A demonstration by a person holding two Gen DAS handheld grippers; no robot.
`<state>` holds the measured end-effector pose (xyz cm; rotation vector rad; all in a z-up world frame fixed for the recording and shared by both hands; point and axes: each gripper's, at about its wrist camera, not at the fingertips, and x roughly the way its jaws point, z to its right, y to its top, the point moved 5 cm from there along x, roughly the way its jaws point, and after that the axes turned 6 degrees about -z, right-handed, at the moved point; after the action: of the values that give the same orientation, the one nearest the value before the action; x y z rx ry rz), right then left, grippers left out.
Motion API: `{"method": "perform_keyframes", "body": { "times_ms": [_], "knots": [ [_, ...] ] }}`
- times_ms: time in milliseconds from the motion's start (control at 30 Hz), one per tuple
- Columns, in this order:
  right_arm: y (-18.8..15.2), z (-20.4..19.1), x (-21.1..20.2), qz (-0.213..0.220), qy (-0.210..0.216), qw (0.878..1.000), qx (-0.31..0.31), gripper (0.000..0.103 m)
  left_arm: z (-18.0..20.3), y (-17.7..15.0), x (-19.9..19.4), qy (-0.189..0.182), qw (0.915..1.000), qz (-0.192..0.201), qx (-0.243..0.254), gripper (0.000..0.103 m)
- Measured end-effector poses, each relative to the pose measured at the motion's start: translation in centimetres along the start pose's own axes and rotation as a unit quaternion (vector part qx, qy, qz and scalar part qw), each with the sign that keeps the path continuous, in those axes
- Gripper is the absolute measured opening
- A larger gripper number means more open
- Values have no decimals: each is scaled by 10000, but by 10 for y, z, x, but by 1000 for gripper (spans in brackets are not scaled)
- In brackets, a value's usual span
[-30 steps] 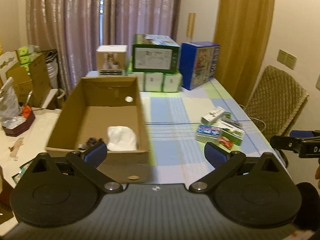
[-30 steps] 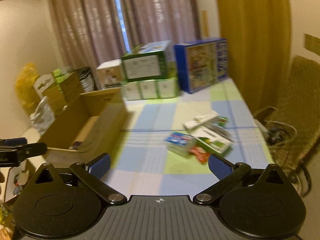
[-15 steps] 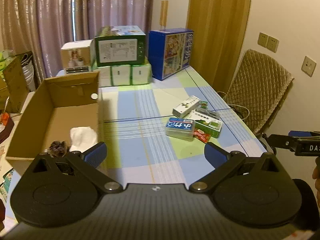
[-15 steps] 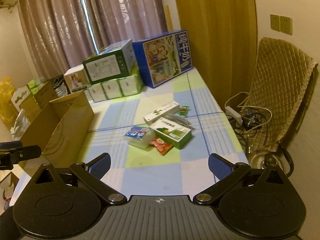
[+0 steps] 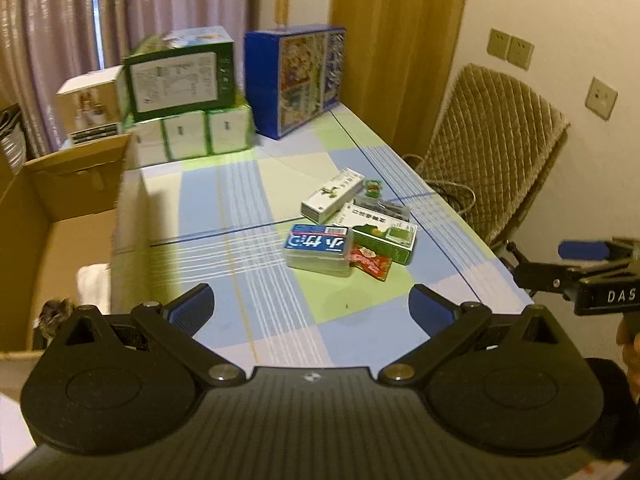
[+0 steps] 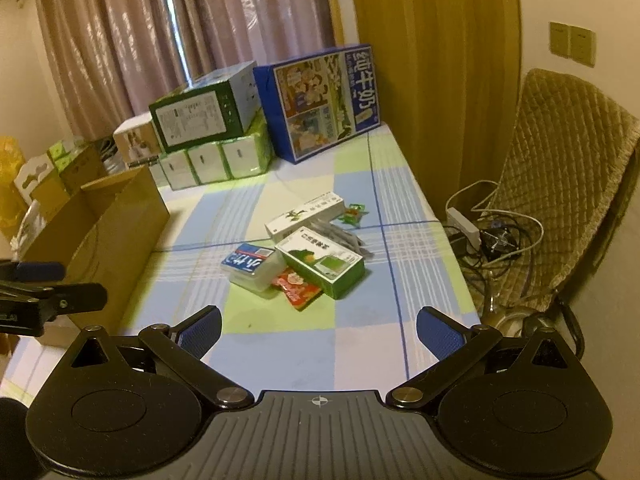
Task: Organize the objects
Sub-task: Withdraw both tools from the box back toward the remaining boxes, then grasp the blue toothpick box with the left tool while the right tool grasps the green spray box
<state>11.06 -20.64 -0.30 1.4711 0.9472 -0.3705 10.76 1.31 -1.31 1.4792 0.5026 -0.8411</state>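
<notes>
Both views have swung from the cardboard box (image 5: 60, 216) toward the packet pile (image 6: 296, 256); left gripper (image 5: 310, 306) and right gripper (image 6: 318, 328) jaws gape wide, holding nothing, so picking comes next.

Left gripper (image 5: 311, 306): jaws spread wide, nothing between blue pads, held level. Right gripper (image 6: 319, 332): jaws equally wide apart, empty. Grippers side by side, apart; bit of hand (image 5: 628, 338) at right gripper's handle.
</notes>
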Motion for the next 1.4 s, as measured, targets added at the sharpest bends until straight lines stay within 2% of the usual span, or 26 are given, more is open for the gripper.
{"method": "perform_keyframes", "body": {
  "times_ms": [400, 467, 633, 833, 1133, 1200, 1267, 1333, 1400],
  "knots": [
    [27, 16, 73, -413, 220, 9935, -1042, 99, -5, 25, 86, -107, 9992, -316, 223, 102],
    [28, 18, 89, -488, 264, 9912, -1201, 98, -7, 29, 105, -110, 9988, -366, 310, 102],
    [29, 27, 130, -717, 407, 9867, -1403, 87, -12, 33, 150, -228, 9976, -521, 386, 102],
    [31, 31, 162, -806, 575, 9827, -1565, 86, -14, 37, 190, -406, 9963, -596, 462, 102],
    [37, 35, 203, -933, 713, 9746, -1906, 80, -15, 43, 225, -531, 9944, -700, 581, 99],
    [38, 37, 211, -964, 676, 9745, -1912, 78, -16, 43, 230, -583, 9937, -764, 584, 89],
    [38, 38, 218, -1016, 648, 9739, -1922, 73, -16, 41, 236, -612, 9926, -861, 598, 85],
    [38, 37, 222, -1063, 644, 9733, -1928, 60, -14, 41, 236, -588, 9923, -840, 689, 85],
    [37, 37, 223, -1080, 619, 9751, -1834, 60, -13, 39, 234, -594, 9922, -849, 694, 84]
  ]
}}
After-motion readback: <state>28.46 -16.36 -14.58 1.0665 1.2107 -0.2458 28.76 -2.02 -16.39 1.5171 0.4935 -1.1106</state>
